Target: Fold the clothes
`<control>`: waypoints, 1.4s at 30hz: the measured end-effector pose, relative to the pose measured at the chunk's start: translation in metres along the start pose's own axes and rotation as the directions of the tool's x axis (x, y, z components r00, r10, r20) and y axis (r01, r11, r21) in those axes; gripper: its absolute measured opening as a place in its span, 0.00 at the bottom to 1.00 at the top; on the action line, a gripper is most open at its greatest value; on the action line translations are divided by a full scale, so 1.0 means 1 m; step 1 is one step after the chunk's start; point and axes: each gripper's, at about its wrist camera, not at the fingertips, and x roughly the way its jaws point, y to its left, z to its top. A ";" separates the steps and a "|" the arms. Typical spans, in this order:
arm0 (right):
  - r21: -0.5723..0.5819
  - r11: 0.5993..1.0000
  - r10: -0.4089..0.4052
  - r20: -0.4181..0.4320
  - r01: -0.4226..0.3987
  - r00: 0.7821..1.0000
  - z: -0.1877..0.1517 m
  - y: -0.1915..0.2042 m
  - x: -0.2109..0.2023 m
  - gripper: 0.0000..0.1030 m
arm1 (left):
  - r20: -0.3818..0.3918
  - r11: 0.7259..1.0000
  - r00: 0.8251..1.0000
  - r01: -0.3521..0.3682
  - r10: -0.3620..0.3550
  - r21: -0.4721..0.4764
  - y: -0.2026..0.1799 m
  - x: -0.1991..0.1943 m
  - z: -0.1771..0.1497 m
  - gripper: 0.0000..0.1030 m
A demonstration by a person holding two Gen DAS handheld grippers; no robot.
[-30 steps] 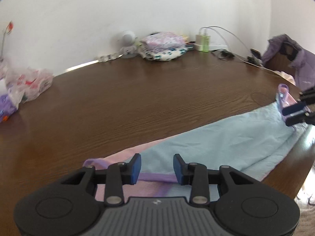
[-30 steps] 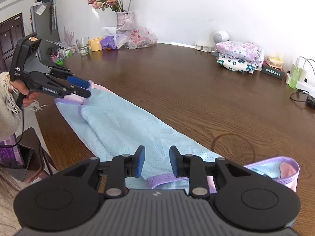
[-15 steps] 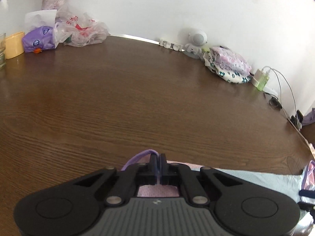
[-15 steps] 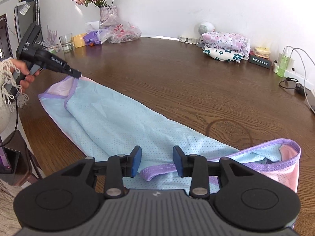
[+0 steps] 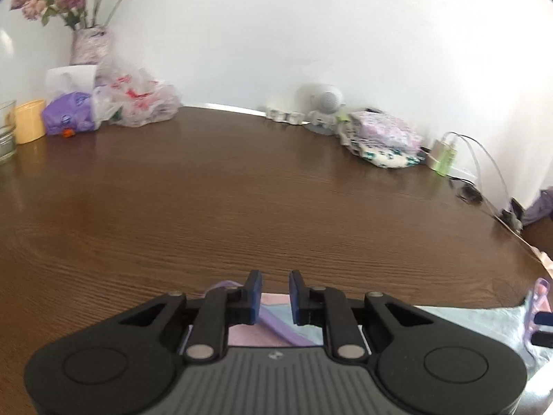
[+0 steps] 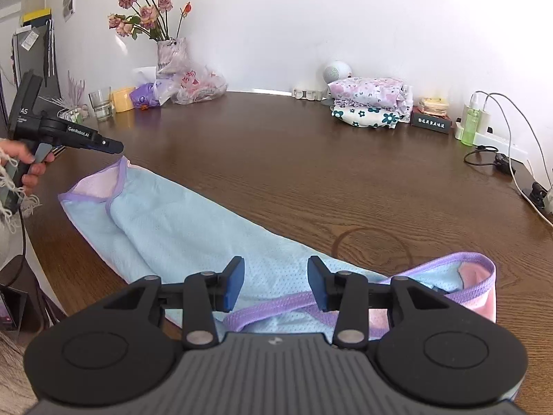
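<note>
One light-blue garment with purple trim lies flat on the brown table, its long axis running from under my right claw away and leftward to my left claw. My right claw stands spread wide above the near end's purple band, pinching nothing. My left claw is parted by a narrow gap just over the far pink corner; it grips no cloth there. Far beyond both claws, against the wall, sit two folded floral pieces stacked together and one vase of roses.
</note>
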 end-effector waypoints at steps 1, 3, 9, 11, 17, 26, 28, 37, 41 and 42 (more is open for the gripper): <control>-0.001 1.000 0.009 -0.001 -0.009 1.000 0.001 0.001 0.003 0.40 | -0.003 0.999 1.000 0.028 -0.028 0.030 -0.012 -0.001 -0.002 0.14; -0.007 1.000 0.021 -0.011 -0.021 1.000 0.002 0.003 0.008 0.40 | -0.012 0.992 0.996 0.085 -0.084 0.090 -0.036 -0.002 -0.007 0.17; 0.046 0.998 -0.035 0.028 0.034 0.999 0.006 -0.022 -0.015 0.40 | -0.059 0.929 0.973 0.230 -0.222 0.289 -0.109 0.005 -0.025 0.26; 0.055 0.990 -0.132 0.028 0.130 0.991 0.013 -0.048 -0.029 0.40 | -0.074 0.901 0.965 0.262 -0.253 0.344 -0.130 0.012 -0.030 0.26; -0.144 0.962 -0.253 -0.169 0.230 0.953 0.028 -0.119 -0.029 0.39 | -0.149 0.831 0.938 0.346 -0.312 0.436 -0.186 0.041 -0.036 0.24; -0.175 0.984 -0.093 -0.342 0.034 0.935 0.051 -0.138 0.023 0.02 | -0.258 0.809 0.913 0.401 -0.315 0.429 -0.217 0.077 -0.040 0.15; -0.190 0.980 -0.111 -0.300 0.055 0.948 0.049 -0.132 0.012 0.02 | -0.264 0.818 0.912 0.401 -0.314 0.413 -0.215 0.080 -0.042 0.15; -0.261 0.930 -0.284 -0.057 0.260 0.957 -0.017 -0.072 -0.058 0.02 | -0.231 0.844 0.920 0.383 -0.315 0.374 -0.210 0.078 -0.046 0.16; -0.179 0.945 -0.292 -0.085 0.274 0.953 -0.041 -0.070 -0.060 0.02 | -0.215 0.852 0.924 0.375 -0.315 0.365 -0.209 0.077 -0.048 0.16; -0.151 0.950 -0.289 -0.089 0.274 0.953 -0.045 -0.073 -0.060 0.02 | -0.212 0.853 0.925 0.374 -0.315 0.363 -0.208 0.077 -0.048 0.16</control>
